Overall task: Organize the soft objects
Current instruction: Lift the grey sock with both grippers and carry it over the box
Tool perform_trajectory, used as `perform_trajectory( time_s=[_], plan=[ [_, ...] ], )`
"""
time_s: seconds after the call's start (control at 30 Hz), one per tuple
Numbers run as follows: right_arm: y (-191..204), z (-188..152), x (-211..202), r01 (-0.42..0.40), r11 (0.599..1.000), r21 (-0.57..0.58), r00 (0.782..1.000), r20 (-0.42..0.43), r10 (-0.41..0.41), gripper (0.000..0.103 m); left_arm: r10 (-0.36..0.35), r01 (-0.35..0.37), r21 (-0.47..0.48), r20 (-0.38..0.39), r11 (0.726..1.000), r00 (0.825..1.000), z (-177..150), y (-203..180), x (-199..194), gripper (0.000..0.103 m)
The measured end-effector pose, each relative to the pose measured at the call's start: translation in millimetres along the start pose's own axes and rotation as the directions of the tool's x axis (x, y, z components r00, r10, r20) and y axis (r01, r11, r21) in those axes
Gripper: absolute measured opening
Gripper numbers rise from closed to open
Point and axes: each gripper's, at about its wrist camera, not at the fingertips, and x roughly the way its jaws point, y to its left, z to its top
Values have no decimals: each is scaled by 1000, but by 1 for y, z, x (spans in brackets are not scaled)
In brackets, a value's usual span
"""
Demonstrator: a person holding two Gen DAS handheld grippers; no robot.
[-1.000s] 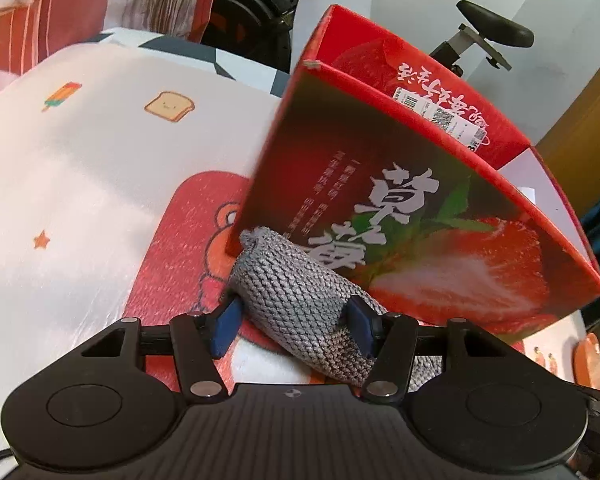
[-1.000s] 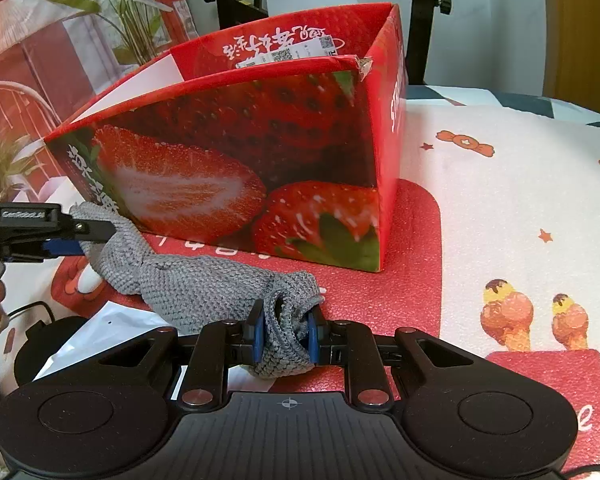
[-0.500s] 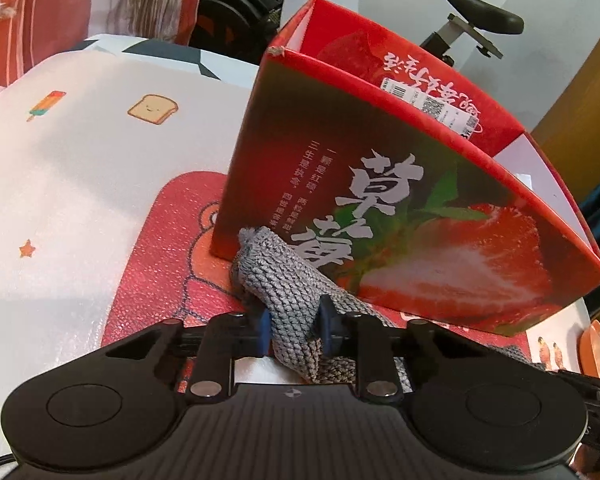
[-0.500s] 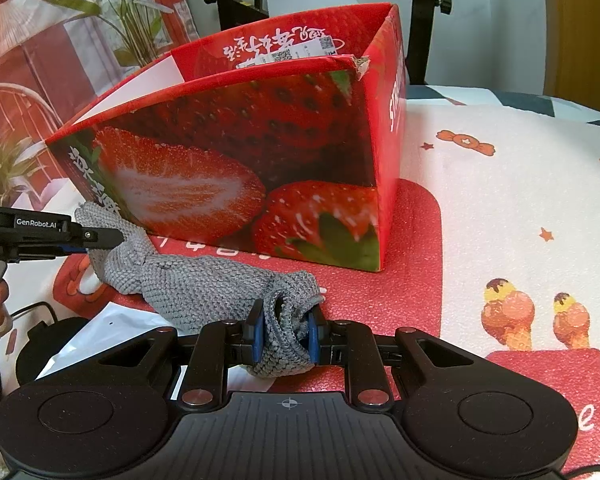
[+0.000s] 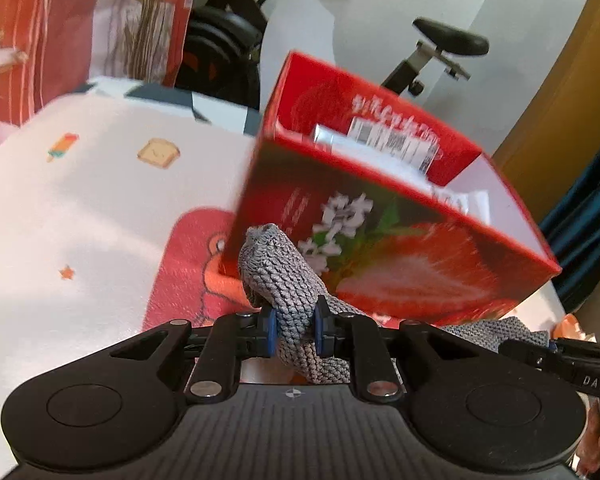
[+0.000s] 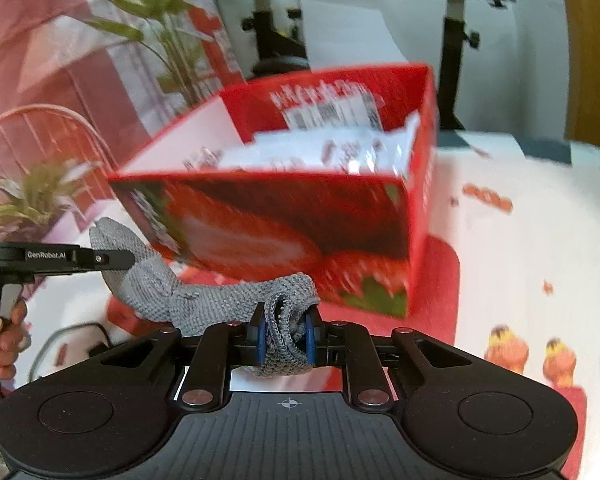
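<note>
A grey knitted cloth (image 5: 284,280) hangs between both grippers, lifted off the mat in front of the red strawberry box (image 5: 400,256). My left gripper (image 5: 294,330) is shut on one end of the cloth. My right gripper (image 6: 285,336) is shut on the other end (image 6: 288,304); the cloth stretches left to the left gripper, seen side-on in the right wrist view (image 6: 112,258). The box (image 6: 300,216) is open on top, with white packets inside (image 6: 340,152).
The box stands on a red and white cartoon mat (image 5: 100,208) on a soft surface. An exercise bike (image 5: 440,52) and a potted plant (image 6: 160,40) stand behind. A dark cable (image 6: 72,340) lies at the lower left in the right wrist view.
The left gripper closed on the cloth's end. Both grippers have risen with the cloth, so the box's open top and contents now show.
</note>
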Motion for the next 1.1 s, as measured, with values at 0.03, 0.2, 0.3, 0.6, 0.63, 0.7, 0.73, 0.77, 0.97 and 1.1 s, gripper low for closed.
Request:
perform_trajectory(
  time_s=[0.03, 0.2, 0.3, 0.6, 0.63, 0.7, 0.73, 0.77, 0.97, 1.1],
  plan=[
    [2, 4, -3, -7, 1000, -9, 1000, 11, 7, 16, -2, 2, 3, 16, 1000, 1000, 2, -1, -6, 18],
    [15, 29, -24, -46, 997, -63, 996, 72, 51, 16, -14, 12, 21, 100, 1000, 995, 17, -7, -33, 18],
    [20, 47, -36, -66, 994, -87, 991, 109, 75, 16, -30, 27, 24, 147, 999, 989, 29, -11, -47, 18],
    [14, 112, -43, -35, 983, -182, 985, 162, 66, 16, -79, 45, 149, 229, 988, 970, 81, -34, -52, 18],
    [12, 120, -40, -21, 981, -193, 985, 163, 54, 16, -81, 42, 166, 234, 985, 969, 88, -38, -48, 18],
    [7, 133, -32, 2, 977, -211, 987, 160, 33, 16, -84, 39, 191, 233, 981, 969, 102, -44, -38, 18],
    [5, 139, -27, 12, 976, -218, 987, 158, 23, 16, -83, 34, 203, 234, 979, 969, 108, -46, -34, 18],
    [2, 146, -21, 28, 974, -227, 988, 157, 8, 16, -80, 28, 219, 232, 975, 969, 114, -50, -28, 18],
    [-8, 183, 22, 164, 931, -326, 980, 163, -116, 16, -44, -43, 336, 247, 941, 968, 152, -73, 20, 18],
    [-13, 199, 51, 230, 895, -383, 970, 160, -181, 16, -16, -72, 376, 225, 924, 974, 172, -87, 53, 18]
  ],
)
